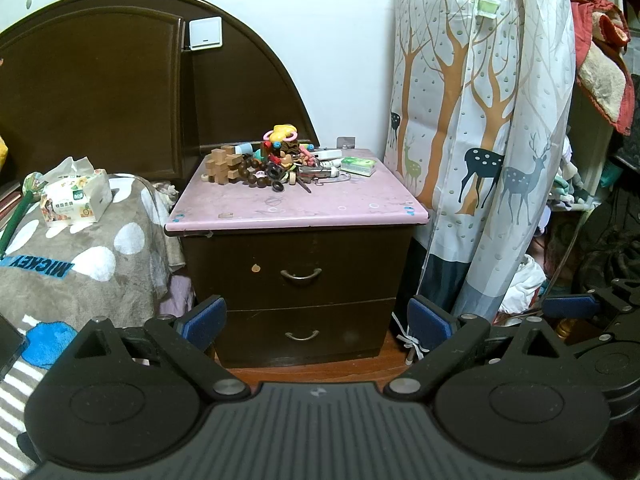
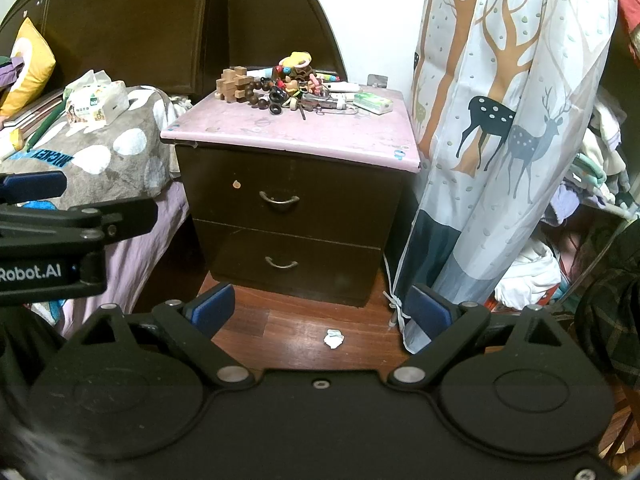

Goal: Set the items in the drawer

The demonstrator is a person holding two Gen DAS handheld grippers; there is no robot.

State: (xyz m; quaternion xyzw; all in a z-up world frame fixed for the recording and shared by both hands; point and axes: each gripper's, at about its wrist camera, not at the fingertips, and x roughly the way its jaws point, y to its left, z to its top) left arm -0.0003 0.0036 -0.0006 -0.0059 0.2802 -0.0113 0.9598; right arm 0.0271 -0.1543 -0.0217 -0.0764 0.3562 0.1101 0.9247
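Stage: start of task, nothing yet stowed. Left tongs (image 1: 316,320) and right tongs (image 2: 322,310) both held back from the nightstand (image 2: 288,184), fingers spread wide apart, nothing between them. Items for stowing heaped at the rear of the pink table top (image 1: 296,204): wooden puzzle (image 1: 222,164), string of dark beads (image 1: 250,172), toy pile (image 1: 282,146), green tissue pack (image 1: 358,165). Upper drawer (image 1: 296,264) and lower drawer (image 1: 304,330) both closed, each with a curved metal handle; upper handle (image 1: 301,276) centred on its front. Judged step in hand: approach, prior to opening a drawer. Next move likely calls for one pair of tongs to advance to the upper handle, close on the thin bail, then pull straight outward; other pair kept free for picking from the heap. Caution: bail narrow and close to the drawer front, so little room for the fingertips. Crumpled white scrap (image 2: 333,338) on the floor, clear of the drawers.
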